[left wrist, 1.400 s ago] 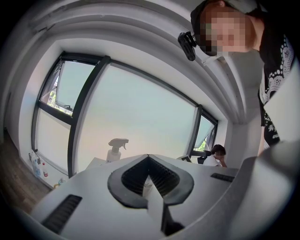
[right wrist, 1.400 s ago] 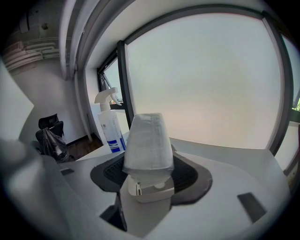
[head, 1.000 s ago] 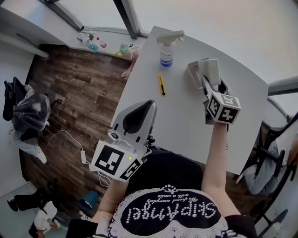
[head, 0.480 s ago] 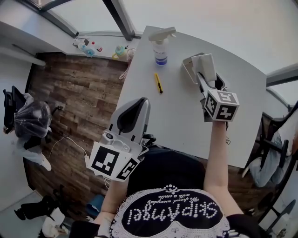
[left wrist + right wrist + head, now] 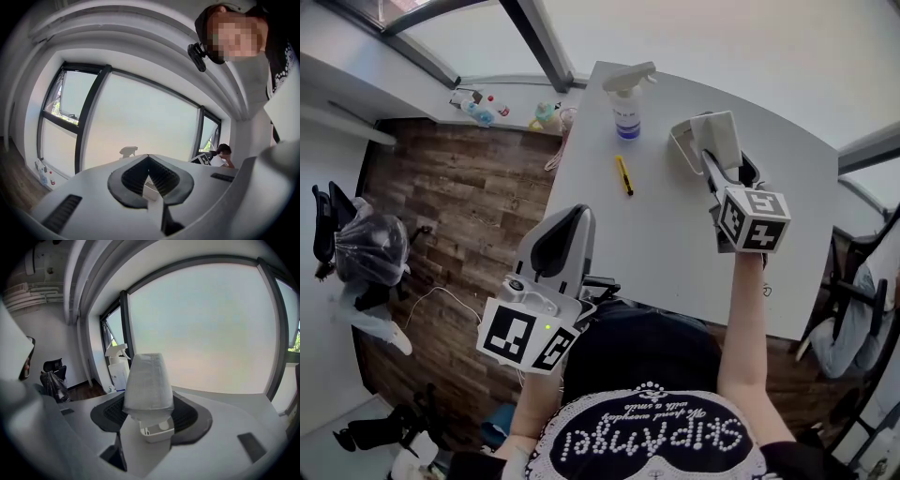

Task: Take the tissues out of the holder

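Note:
A stack of white tissues (image 5: 718,134) stands upright in a pale holder (image 5: 682,142) on the white table (image 5: 666,244). My right gripper (image 5: 716,165) reaches it from the near side. In the right gripper view the tissues (image 5: 147,383) fill the space between the wide-set jaws, and the pads (image 5: 111,412) lie against the stack's sides. The holder (image 5: 157,431) sits just below the stack. My left gripper (image 5: 563,238) hangs low at the table's left edge, shut and empty, and its pads meet at the tip (image 5: 148,157).
A spray bottle (image 5: 627,97) stands at the table's far left. A yellow utility knife (image 5: 623,174) lies left of the holder. Left of the table is wooden floor (image 5: 459,197). A person sits at the far right (image 5: 848,323).
The view has shifted a little. Both grippers stay where they were relative to the table and the holder. The tissues have not moved.

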A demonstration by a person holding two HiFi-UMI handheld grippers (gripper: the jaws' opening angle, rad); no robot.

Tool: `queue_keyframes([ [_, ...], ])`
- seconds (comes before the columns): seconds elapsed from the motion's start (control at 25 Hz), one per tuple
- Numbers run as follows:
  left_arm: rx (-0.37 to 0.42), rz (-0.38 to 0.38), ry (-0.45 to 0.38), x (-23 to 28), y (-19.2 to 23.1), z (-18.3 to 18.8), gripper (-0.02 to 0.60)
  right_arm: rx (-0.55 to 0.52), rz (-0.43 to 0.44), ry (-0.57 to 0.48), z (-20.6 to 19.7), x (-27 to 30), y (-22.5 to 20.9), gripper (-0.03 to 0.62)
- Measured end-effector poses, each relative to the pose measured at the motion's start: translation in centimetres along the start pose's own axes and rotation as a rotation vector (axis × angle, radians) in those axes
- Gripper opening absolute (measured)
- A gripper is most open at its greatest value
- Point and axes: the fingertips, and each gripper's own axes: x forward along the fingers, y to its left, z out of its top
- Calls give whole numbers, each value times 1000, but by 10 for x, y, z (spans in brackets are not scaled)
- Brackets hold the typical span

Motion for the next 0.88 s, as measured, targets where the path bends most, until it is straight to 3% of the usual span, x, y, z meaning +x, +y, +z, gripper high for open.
queue_keyframes([
  [0.88, 3, -61, -17, -6, -4, 6, 2, 17, 23, -40, 9, -47, 30, 268],
])
